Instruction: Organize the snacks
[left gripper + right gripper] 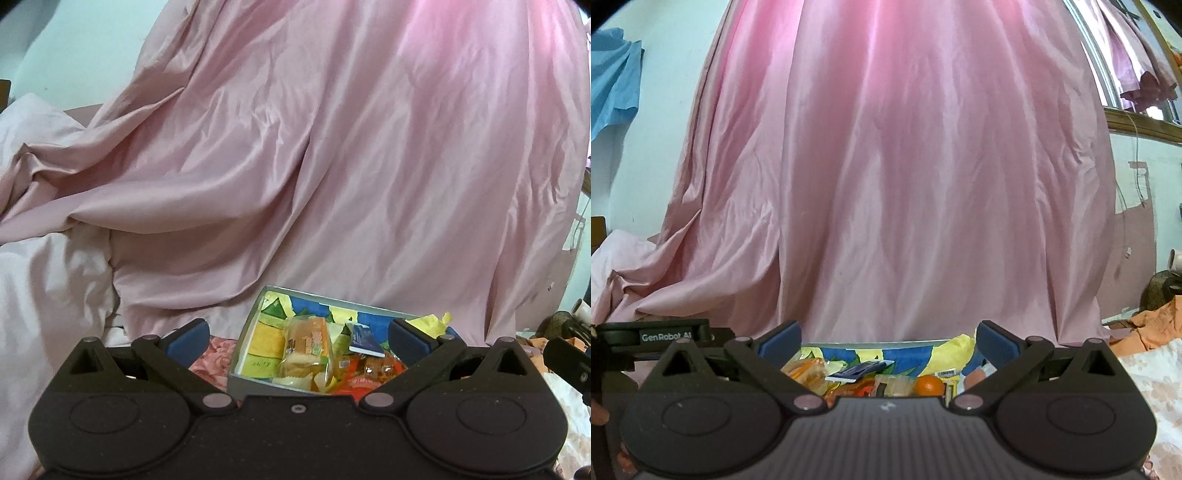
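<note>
Left wrist view pretty much has it: the clear-wrapped cake packet (304,350) lies in the snack box (247,338), ahead of and below the left gripper (297,338), about centred in the gap between the spread, empty fingers. Its long axis runs more or less straight away from them, so a pinch across the narrow width looks workable. A small dark blue packet (364,338) sits just toward the right finger, orange wrappers (369,369) nearer the gripper body.

The right gripper (888,341) is also wide open and holding nothing, over the same box, but its view cuts off the near half. It does show a round orange piece (929,386) the left view misses. The left hand looks better lined up. Behind everything hangs a pink curtain (332,166).
</note>
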{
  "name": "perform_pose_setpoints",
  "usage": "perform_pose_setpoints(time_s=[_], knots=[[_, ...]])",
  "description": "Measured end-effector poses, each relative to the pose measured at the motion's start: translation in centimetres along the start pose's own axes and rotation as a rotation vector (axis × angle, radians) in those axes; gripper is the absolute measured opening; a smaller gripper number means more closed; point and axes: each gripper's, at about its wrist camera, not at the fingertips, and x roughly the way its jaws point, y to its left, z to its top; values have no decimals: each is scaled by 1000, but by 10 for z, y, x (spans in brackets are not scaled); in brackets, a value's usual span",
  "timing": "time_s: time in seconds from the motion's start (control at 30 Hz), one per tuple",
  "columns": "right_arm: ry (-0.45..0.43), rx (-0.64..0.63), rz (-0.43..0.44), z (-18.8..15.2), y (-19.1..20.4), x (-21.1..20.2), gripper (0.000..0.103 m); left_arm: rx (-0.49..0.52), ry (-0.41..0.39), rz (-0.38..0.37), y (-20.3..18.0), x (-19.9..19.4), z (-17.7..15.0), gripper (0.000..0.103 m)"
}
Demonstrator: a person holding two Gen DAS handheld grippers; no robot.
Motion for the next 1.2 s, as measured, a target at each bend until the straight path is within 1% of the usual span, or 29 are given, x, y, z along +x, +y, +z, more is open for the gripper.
perform_pose_setpoints(time_s=[0.3, 0.47, 0.9, 1.2], knots=[[10, 12, -18, -7, 1, -26, 103, 25, -24, 18, 6, -29, -13, 102], [18, 26, -23, -12, 2, -38, 103, 21, -28, 25, 10, -41, -19, 102], [1, 23, -39, -23, 5, -64, 103, 26, -46, 31, 11, -55, -29, 102], [17, 40, -50, -26, 3, -74, 103, 60, -58, 27, 6, -67, -35, 102]])
